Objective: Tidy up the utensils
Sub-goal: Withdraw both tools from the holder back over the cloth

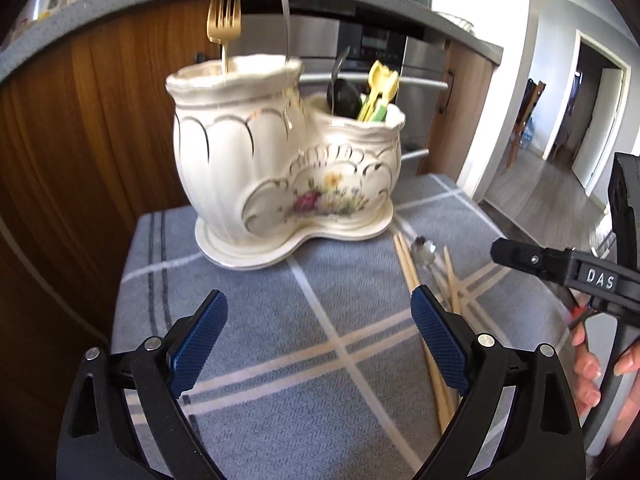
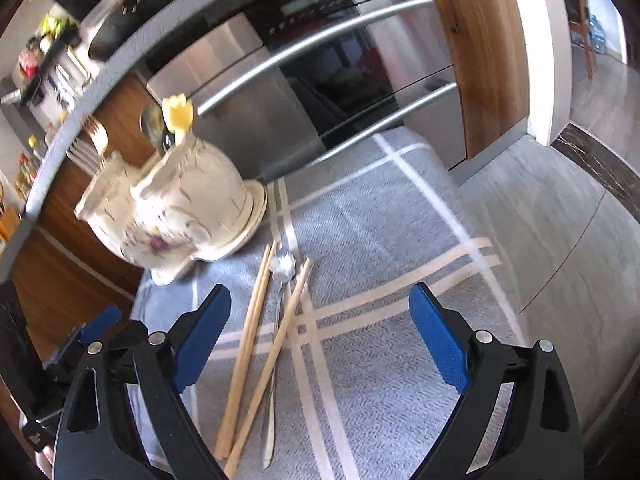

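Grey checked cloth (image 1: 280,320) covers the desk, which sits in a kitchen right up against wood cabinets and a stainless oven (image 2: 280,92). White ceramic holder (image 1: 280,152) with two compartments stands at the back of the cloth; a gold fork (image 1: 224,20) is in the taller part, a yellow plastic utensil (image 1: 380,88) in the lower one. Wooden chopsticks (image 2: 256,336) and a metal utensil (image 2: 282,268) lie loose on the cloth beside it. Left gripper (image 1: 318,320) and right gripper (image 2: 320,316) are both spread wide, nothing between the pads. Only the left view catches the doorway and a hand (image 1: 592,364); the right view shows the grey floor.
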A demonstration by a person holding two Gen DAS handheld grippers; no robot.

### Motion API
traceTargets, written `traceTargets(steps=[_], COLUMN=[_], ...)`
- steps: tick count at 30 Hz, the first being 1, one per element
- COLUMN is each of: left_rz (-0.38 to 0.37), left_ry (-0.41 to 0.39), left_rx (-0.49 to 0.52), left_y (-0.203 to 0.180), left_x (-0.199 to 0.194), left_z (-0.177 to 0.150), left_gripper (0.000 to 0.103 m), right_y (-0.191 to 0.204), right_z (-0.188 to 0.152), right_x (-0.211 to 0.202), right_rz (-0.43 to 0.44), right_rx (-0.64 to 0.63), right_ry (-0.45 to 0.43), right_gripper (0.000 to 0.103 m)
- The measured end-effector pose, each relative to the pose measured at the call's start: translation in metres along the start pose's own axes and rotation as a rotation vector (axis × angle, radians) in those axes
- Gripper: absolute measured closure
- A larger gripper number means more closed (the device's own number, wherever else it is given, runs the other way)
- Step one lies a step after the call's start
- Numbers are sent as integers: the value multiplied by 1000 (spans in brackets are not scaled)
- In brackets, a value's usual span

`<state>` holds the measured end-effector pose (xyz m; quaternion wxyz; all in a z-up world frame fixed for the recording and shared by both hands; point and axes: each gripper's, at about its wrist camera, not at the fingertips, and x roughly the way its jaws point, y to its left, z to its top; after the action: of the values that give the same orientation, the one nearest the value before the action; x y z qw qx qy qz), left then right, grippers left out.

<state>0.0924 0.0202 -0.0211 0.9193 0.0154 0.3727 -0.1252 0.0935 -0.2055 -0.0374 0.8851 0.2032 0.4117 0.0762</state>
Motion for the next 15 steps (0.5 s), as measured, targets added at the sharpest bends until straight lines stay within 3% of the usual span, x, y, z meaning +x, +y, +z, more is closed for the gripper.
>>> traceTargets(steps=[5, 10, 12, 15], left_rz=[-7, -20, -26, -33], left_ry=[16, 29, 30, 26], left_rx=[-26, -49, -53, -43], left_y=[6, 11, 11, 7], left_x=[9, 12, 12, 9], left_z=[-1, -3, -3, -4], left_gripper=[11, 11, 11, 11], right_y=[15, 20, 20, 20], right_z=[-4, -5, -5, -5], right_x=[12, 28, 32, 36], right_rz=[-41, -18, 14, 21], right_rx=[-70, -61, -38, -17], right_ry=[18, 75, 93, 103], right_gripper=[38, 73, 81, 82])
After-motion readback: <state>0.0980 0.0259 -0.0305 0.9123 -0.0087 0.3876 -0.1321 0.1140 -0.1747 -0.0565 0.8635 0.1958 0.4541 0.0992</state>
